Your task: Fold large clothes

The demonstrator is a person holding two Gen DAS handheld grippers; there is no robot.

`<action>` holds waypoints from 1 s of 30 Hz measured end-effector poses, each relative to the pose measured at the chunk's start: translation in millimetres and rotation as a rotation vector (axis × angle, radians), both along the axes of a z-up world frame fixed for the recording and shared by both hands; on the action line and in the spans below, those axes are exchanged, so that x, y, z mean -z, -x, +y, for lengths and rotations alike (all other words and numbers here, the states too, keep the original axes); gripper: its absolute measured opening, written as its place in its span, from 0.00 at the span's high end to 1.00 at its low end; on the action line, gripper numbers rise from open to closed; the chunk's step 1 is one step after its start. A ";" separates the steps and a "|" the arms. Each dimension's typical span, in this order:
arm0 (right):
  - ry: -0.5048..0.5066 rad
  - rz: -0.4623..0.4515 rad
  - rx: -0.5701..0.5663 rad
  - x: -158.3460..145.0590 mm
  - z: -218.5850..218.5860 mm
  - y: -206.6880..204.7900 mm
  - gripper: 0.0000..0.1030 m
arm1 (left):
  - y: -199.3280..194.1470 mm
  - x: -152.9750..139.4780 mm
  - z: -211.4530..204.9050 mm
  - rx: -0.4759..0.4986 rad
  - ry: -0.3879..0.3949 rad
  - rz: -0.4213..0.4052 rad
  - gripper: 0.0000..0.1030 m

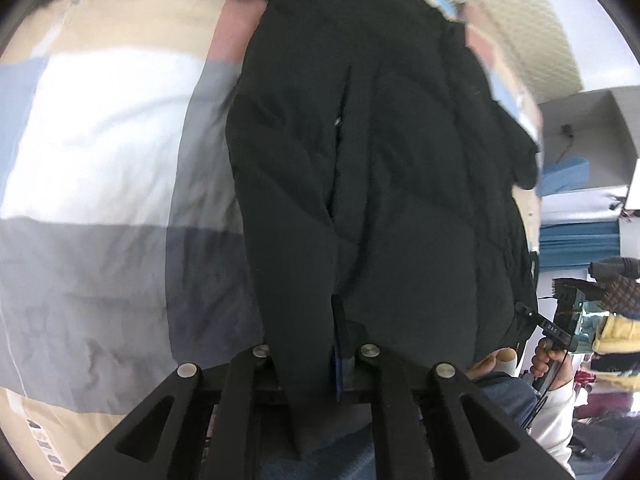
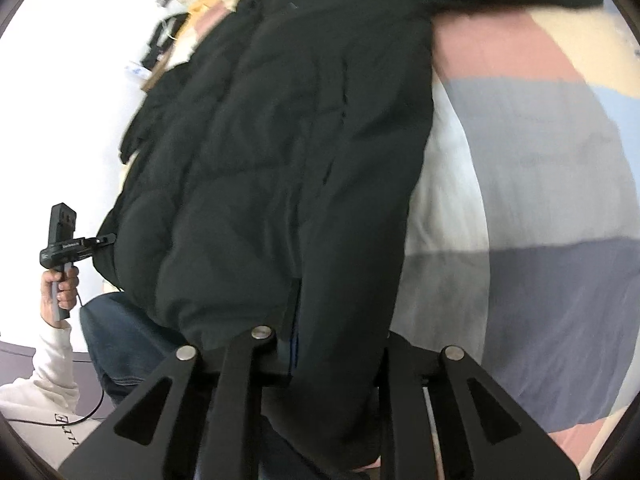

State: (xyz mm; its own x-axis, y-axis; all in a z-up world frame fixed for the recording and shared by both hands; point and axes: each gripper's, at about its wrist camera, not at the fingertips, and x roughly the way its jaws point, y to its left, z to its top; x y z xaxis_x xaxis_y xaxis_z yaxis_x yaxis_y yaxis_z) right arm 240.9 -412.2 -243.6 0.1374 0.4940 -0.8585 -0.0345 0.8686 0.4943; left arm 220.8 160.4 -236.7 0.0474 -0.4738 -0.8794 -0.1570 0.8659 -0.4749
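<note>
Black quilted jacket (image 1: 380,184) fills centre frame in both wrist views, draped up off the bed (image 1: 100,152), whose cover is in white, grey and pink blocks. Left gripper (image 1: 340,344) closed on the jacket hem at bottom centre. Right gripper (image 2: 294,320) likewise clamped on the hem, fabric bunched between its fingers. Left view, lower right: person's hand (image 1: 546,360) on the other gripper's handle. Jeans (image 2: 120,344) at lower left of right view.
</note>
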 end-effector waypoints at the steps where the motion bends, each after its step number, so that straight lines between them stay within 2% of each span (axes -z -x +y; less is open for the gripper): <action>1: 0.009 0.013 -0.012 7.9 -1.3 -1.8 0.82 | -4.4 8.3 -2.0 -0.003 0.000 0.031 0.82; 2: 0.010 0.026 -0.020 12.6 -3.4 -0.2 0.81 | -7.6 19.7 -3.0 -0.006 -0.004 0.065 0.75; 5: -0.004 0.075 -0.036 41.9 -6.0 -0.2 0.79 | -12.1 45.5 -3.6 -0.014 -0.010 0.135 0.63; 8: -0.037 0.099 -0.044 62.8 -4.4 -3.3 0.74 | -19.5 58.8 -7.2 -0.021 -0.018 0.176 0.56; 12: -0.067 0.106 -0.057 71.0 -12.2 -2.6 0.73 | -32.9 61.6 -20.2 0.002 -0.060 0.183 0.51; 14: -0.073 0.112 -0.056 70.9 -17.9 1.0 0.73 | -39.7 54.3 -32.2 0.040 -0.113 0.168 0.47; 17: -0.086 0.157 -0.024 65.9 -19.0 2.5 0.65 | -42.5 44.1 -35.3 0.034 -0.144 0.170 0.46; 18: -0.085 0.168 -0.010 63.8 -23.5 4.7 0.61 | -42.6 37.8 -34.8 0.027 -0.152 0.167 0.46; 20: -0.054 0.166 0.002 55.0 -24.2 9.1 0.43 | -40.9 21.1 -34.0 0.018 -0.198 0.134 0.46; 21: -0.017 0.150 0.003 46.7 -24.3 13.0 0.31 | -39.6 12.1 -33.4 0.011 -0.231 0.112 0.46; 22: 0.019 0.132 0.005 37.9 -24.6 17.5 0.26 | -38.4 2.0 -32.6 -0.001 -0.267 0.086 0.46; 23: 0.038 0.122 0.006 32.0 -24.6 19.3 0.26 | -36.4 -11.9 -32.0 -0.017 -0.299 0.048 0.46; 26: 0.084 0.074 0.020 2.5 -28.2 29.2 0.26 | -34.6 -57.4 -36.4 -0.037 -0.333 -0.063 0.46; 30: 0.173 -0.071 0.063 -61.1 -34.6 35.1 0.26 | -40.4 -124.2 -53.1 -0.049 -0.359 -0.228 0.46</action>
State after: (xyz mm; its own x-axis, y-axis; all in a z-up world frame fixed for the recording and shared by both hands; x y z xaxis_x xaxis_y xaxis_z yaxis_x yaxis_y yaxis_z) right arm 205.8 -446.8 -182.6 0.2270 0.3286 -0.9168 -0.0066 0.9419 0.3359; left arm 261.2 107.3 -112.5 0.2742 -0.1321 -0.9526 -0.1283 0.9766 -0.1724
